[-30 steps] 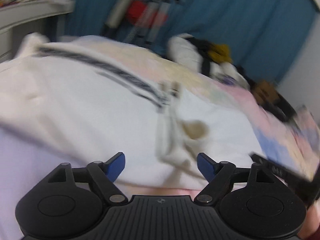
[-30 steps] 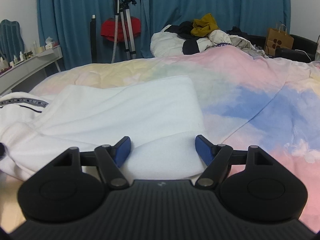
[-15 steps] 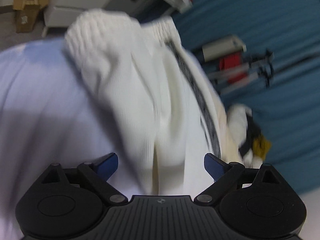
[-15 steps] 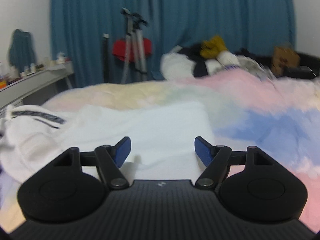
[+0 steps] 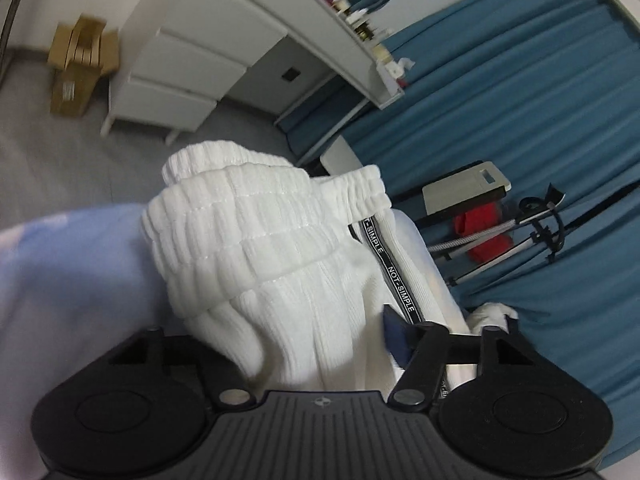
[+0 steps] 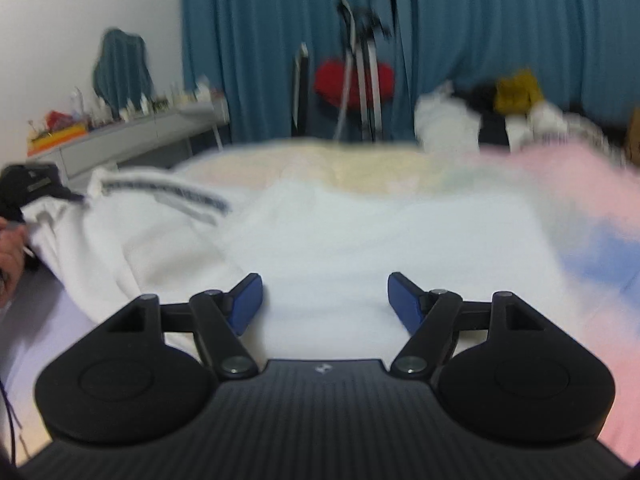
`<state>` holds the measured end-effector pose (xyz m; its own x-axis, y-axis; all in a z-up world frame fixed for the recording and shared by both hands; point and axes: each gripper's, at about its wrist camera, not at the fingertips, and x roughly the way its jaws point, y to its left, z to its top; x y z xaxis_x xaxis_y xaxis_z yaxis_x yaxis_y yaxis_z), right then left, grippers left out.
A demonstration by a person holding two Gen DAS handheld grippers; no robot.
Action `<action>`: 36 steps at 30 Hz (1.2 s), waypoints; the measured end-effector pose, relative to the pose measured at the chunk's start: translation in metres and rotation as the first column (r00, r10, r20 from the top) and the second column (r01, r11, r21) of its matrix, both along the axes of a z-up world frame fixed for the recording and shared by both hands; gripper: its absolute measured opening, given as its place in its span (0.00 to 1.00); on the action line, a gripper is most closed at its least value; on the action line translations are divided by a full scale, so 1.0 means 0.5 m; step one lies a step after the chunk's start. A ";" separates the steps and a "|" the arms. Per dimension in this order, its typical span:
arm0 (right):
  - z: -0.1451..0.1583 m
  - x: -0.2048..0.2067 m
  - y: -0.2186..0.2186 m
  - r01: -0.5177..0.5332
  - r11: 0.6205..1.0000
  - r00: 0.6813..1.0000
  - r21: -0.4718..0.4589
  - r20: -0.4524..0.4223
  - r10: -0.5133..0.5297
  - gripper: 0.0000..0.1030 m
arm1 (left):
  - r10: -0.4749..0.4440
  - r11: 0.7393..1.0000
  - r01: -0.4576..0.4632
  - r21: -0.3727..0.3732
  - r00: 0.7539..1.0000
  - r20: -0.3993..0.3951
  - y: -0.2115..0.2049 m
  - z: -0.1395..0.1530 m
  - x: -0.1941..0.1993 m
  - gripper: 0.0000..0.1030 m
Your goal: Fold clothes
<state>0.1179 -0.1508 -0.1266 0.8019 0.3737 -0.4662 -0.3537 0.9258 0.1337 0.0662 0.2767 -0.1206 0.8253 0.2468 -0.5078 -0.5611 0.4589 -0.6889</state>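
White ribbed trousers [image 5: 280, 264] with an elastic waistband [image 5: 240, 208] and a black lettered side stripe [image 5: 394, 280] fill the left wrist view. My left gripper [image 5: 304, 344] is closing, with a bunch of the fabric just below the waistband between its jaws. The right blue pad [image 5: 394, 334] presses into the cloth; the left pad is hidden under it. In the right wrist view the same trousers [image 6: 360, 240] lie spread on the bed. My right gripper [image 6: 324, 304] hovers open above them, nothing between its pads.
A pastel duvet [image 6: 560, 184] covers the bed, with a pile of clothes [image 6: 500, 112] at its far end. A tripod [image 6: 360, 60] stands before blue curtains. White drawers [image 5: 180, 80] and a cardboard box [image 5: 80, 68] stand on the floor beside the bed. A hand [image 6: 10, 256] shows at the left edge.
The left gripper rolled, swung to the waistband end and narrowed its jaws around the fabric. The right gripper slid left over the spread trousers and stayed open.
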 end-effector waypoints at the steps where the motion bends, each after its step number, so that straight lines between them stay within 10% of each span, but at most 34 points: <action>1: -0.011 0.006 0.001 0.002 1.000 1.000 0.002 -0.018 -0.002 0.70 | -0.010 0.999 0.010 0.044 1.000 -0.011 -0.006 0.001 0.008 0.49; 6: -0.011 0.010 0.002 -0.003 1.000 1.000 0.005 -0.028 0.003 0.71 | -0.035 0.978 0.045 0.206 0.998 -0.053 -0.045 0.031 0.020 0.26; 14: 0.015 0.010 -0.009 0.030 0.999 0.997 0.030 -0.073 -0.028 0.69 | -0.101 0.910 0.099 0.403 0.995 -0.016 -0.162 0.159 0.011 0.19; 22: 0.080 0.006 -0.112 0.217 0.970 0.974 0.106 -0.093 -0.207 0.69 | -0.259 0.728 0.147 0.669 0.963 0.070 -0.466 0.319 0.056 0.19; 28: 0.103 0.001 -0.238 0.388 0.904 0.920 0.178 -0.136 -0.367 0.69 | -0.365 0.640 0.145 0.755 0.922 0.132 -0.723 0.294 0.078 0.20; 33: 0.115 -0.003 -0.328 0.483 0.841 0.875 0.242 -0.156 -0.458 0.69 | -0.476 0.474 0.294 0.830 0.878 -0.039 -0.922 0.171 0.104 0.21; 36: 0.106 0.000 -0.373 0.505 0.806 0.863 0.309 -0.194 -0.466 0.71 | -0.515 0.305 0.438 0.845 0.822 -0.241 -1.006 0.090 0.131 0.21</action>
<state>0.1181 -0.3372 -0.0734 0.8750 0.0978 -0.4742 0.1635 0.8622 0.4794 0.1318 -0.2264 -0.0757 0.9711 0.0565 -0.2320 -0.0106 0.9808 0.1946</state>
